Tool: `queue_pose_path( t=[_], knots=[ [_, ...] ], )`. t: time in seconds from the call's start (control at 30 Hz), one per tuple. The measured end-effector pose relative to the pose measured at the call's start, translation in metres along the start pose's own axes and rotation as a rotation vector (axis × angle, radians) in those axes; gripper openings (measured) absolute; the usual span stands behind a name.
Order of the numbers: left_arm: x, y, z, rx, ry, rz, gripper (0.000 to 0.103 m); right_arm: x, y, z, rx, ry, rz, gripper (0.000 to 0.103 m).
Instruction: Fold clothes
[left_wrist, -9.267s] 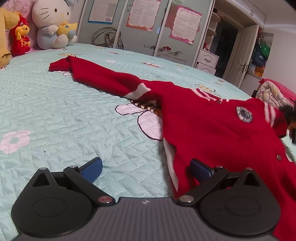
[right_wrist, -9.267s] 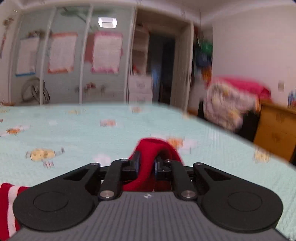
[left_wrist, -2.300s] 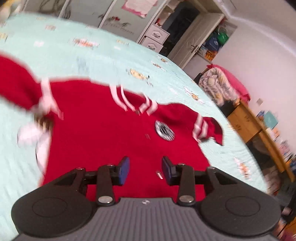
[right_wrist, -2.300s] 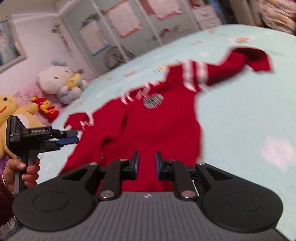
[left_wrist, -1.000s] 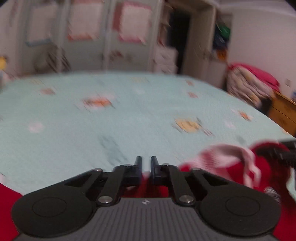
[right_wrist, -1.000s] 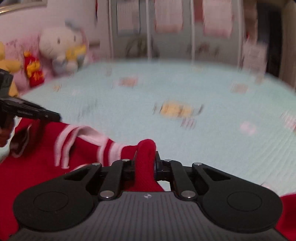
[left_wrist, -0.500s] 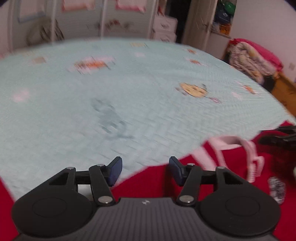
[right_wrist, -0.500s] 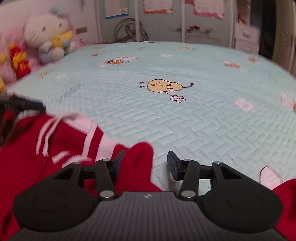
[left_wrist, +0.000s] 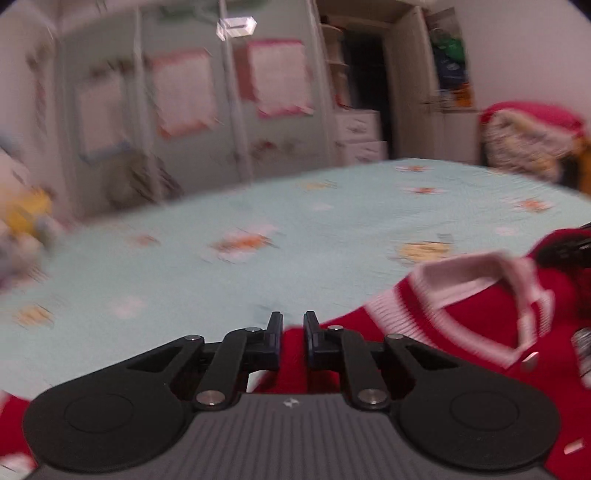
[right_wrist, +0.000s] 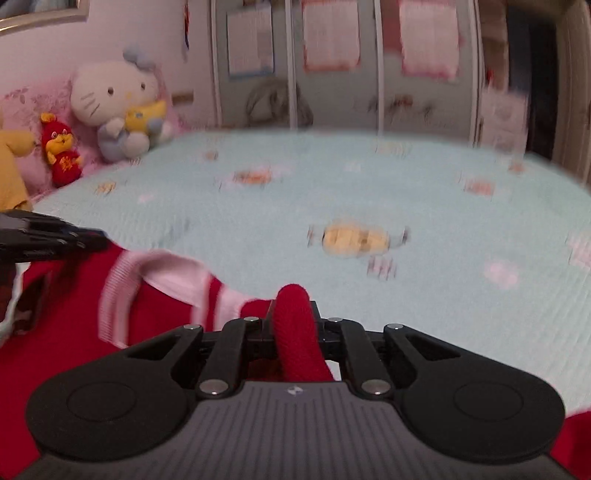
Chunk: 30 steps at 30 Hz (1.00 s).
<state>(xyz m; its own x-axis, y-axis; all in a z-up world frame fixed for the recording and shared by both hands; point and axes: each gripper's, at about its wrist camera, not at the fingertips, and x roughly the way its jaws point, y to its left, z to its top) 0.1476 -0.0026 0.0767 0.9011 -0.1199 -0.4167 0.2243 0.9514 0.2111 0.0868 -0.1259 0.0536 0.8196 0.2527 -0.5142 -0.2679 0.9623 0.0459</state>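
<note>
Both hand-held grippers reclosed: right (right_wrist: 293, 325) pinching red sweater (right_wrist: 295, 332) fold; left (left_wrist: 293, 332) narrow, sweater beneath.

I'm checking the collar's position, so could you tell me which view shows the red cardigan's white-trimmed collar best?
The left wrist view: the collar lies open, both trim bands visible. The right wrist view shows it edge-on and blurrier.

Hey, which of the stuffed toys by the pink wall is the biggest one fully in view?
The white cat plush with the bluish bow, holding something yellow. The small red doll beside it is much smaller, and the yellow plush is cut off at the frame edge.
</note>
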Motion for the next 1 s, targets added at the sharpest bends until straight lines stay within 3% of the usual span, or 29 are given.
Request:
queue_pose_path(
  t=[0.07, 0.13, 0.2, 0.33, 0.4, 0.47, 0.53, 0.63, 0.7, 0.73, 0.8, 0.83, 0.9, 1.0],
  knots=[
    [0.015, -0.006, -0.006, 0.079, 0.012, 0.097, 0.000, 0.020, 0.002, -0.004, 0.004, 0.008, -0.053, 0.012],
    [0.049, -0.008, -0.027, 0.096, 0.161, 0.100, 0.000, 0.042, 0.003, -0.011, 0.006, 0.037, -0.105, 0.013],
    [0.053, -0.008, -0.033, 0.102, 0.159, 0.111, 0.000, 0.063, 0.005, -0.025, 0.013, 0.102, -0.142, 0.017],
    [0.053, -0.004, -0.036, 0.098, 0.154, 0.128, 0.015, 0.054, -0.014, -0.021, 0.131, 0.092, -0.078, 0.041],
    [0.046, 0.005, -0.031, 0.027, 0.133, 0.114, 0.019, 0.046, -0.021, -0.017, 0.192, 0.069, -0.090, 0.043],
    [0.031, 0.016, -0.026, -0.079, 0.084, 0.065, 0.043, 0.029, -0.024, -0.012, 0.246, -0.016, -0.104, 0.044],
    [0.024, 0.028, -0.020, -0.173, 0.063, -0.021, 0.059, 0.013, -0.018, -0.005, 0.233, -0.099, -0.097, 0.050],
    [0.045, 0.028, -0.018, -0.189, 0.148, -0.134, 0.065, 0.017, -0.002, 0.005, 0.170, -0.089, -0.024, 0.058],
    [0.065, 0.020, -0.024, -0.176, 0.265, -0.217, 0.065, 0.026, 0.007, 0.004, 0.212, -0.062, 0.035, 0.058],
    [0.065, 0.016, -0.026, -0.154, 0.257, -0.211, 0.065, 0.030, 0.012, 0.003, 0.238, -0.053, 0.065, 0.058],
    [0.061, 0.007, -0.027, -0.109, 0.226, -0.207, 0.035, 0.035, 0.021, -0.001, 0.306, -0.059, 0.130, 0.058],
    [0.055, 0.002, -0.026, -0.082, 0.198, -0.189, 0.014, 0.034, 0.026, -0.004, 0.334, -0.067, 0.156, 0.058],
    [0.044, -0.006, -0.021, -0.018, 0.128, -0.129, 0.013, 0.037, 0.035, -0.010, 0.378, -0.057, 0.201, 0.057],
    [0.052, -0.001, -0.021, 0.009, 0.113, -0.053, 0.014, 0.039, 0.047, -0.019, 0.366, -0.042, 0.203, 0.057]
  ],
)
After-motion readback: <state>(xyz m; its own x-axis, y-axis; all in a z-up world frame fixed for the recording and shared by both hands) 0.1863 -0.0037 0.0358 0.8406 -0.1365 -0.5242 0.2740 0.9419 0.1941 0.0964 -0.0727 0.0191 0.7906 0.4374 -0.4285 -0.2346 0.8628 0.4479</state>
